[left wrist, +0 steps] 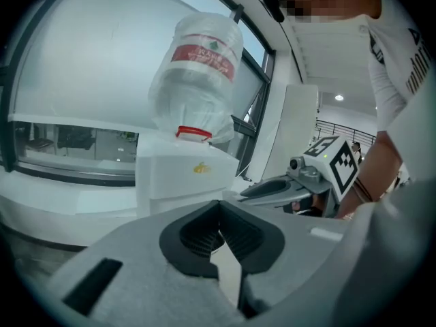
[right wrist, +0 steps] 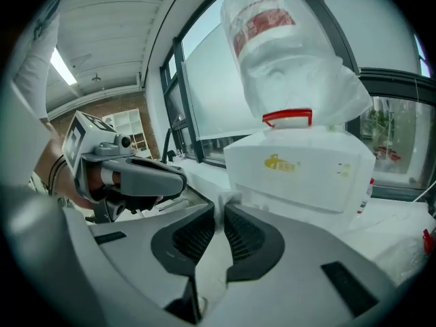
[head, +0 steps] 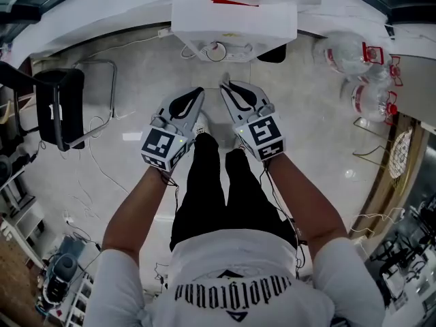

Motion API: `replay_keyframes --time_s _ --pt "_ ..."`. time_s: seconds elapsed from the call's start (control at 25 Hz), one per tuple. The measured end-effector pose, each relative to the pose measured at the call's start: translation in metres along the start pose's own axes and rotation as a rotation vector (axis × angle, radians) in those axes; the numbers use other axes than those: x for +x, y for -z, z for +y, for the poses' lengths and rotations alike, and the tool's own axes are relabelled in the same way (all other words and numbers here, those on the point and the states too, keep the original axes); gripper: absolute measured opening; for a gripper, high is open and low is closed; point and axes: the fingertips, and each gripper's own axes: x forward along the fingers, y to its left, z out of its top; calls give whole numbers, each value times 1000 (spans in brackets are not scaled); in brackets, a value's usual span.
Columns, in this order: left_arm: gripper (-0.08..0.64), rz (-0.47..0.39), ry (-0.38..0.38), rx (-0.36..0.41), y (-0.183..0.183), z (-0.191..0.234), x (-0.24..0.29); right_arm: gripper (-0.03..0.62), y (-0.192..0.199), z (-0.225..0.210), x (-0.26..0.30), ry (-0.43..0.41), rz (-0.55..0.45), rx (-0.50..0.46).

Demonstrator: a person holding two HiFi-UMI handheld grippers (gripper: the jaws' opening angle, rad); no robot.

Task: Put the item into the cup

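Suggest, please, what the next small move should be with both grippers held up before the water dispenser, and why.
Probably swing the gaze and grippers aside to find the cup first. The right gripper seems to pinch a small white piece at its tips. The left gripper is shut on nothing. Both face the water dispenser, and no cup shows in any view.

No legible text or labels.

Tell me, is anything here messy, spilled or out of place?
Nothing looks spilled or broken. The only untidy bits: thin white cables trail loose across the floor left of the person, and two bagged water bottles sit out on the floor at the right.
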Motion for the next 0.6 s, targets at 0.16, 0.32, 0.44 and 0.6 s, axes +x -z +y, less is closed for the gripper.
replay_keyframes --time_s 0.16,0.32,0.44,0.6 --pt "14 10 -8 -10 19 20 22 44 21 -22 30 14 21 15" --pt "14 18 -3 -19 38 35 42 44 44 -41 59 37 44 54" --pt "15 27 -12 -37 55 47 60 44 62 -54 80 58 65 82" --pt "14 47 -12 -38 76 56 79 44 86 -66 100 84 96 112"
